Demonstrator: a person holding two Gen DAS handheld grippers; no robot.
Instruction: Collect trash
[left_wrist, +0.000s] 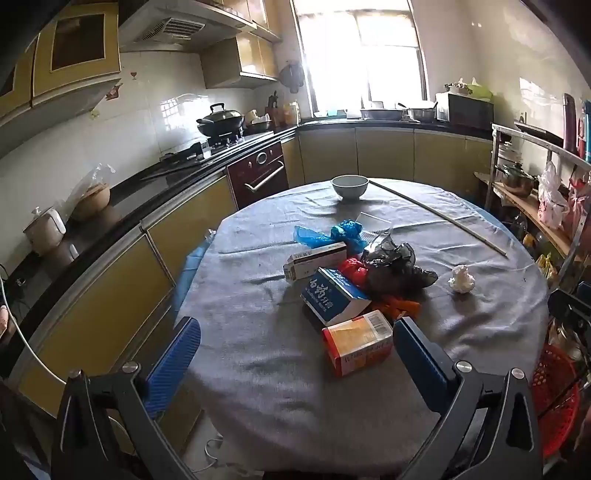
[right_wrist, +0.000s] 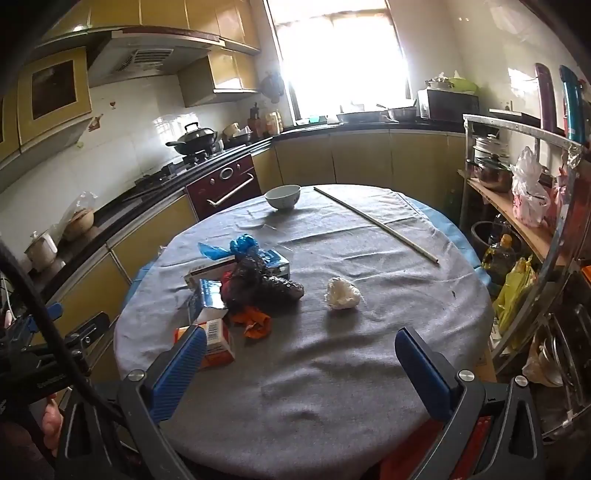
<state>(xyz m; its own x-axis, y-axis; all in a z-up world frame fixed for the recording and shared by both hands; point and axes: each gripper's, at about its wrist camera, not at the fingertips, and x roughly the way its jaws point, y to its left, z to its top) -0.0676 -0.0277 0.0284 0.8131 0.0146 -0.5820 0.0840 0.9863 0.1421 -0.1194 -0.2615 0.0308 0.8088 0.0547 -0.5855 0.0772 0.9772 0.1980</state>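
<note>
While both grippers (left_wrist: 295, 354) (right_wrist: 301, 362) hover spread and empty, nothing's collected; next, pinch the orange box (left_wrist: 357, 341)

We are seeing a grey cloth (left_wrist: 258, 369) covering the surface, an orange-and-white box (left_wrist: 357, 341), a blue carton (left_wrist: 332, 295) with white lettering, a crumpled white wad (right_wrist: 341, 292), a black bag (left_wrist: 399, 266), a blue bag (left_wrist: 332, 234) and a pale bowl (left_wrist: 349, 187).
</note>
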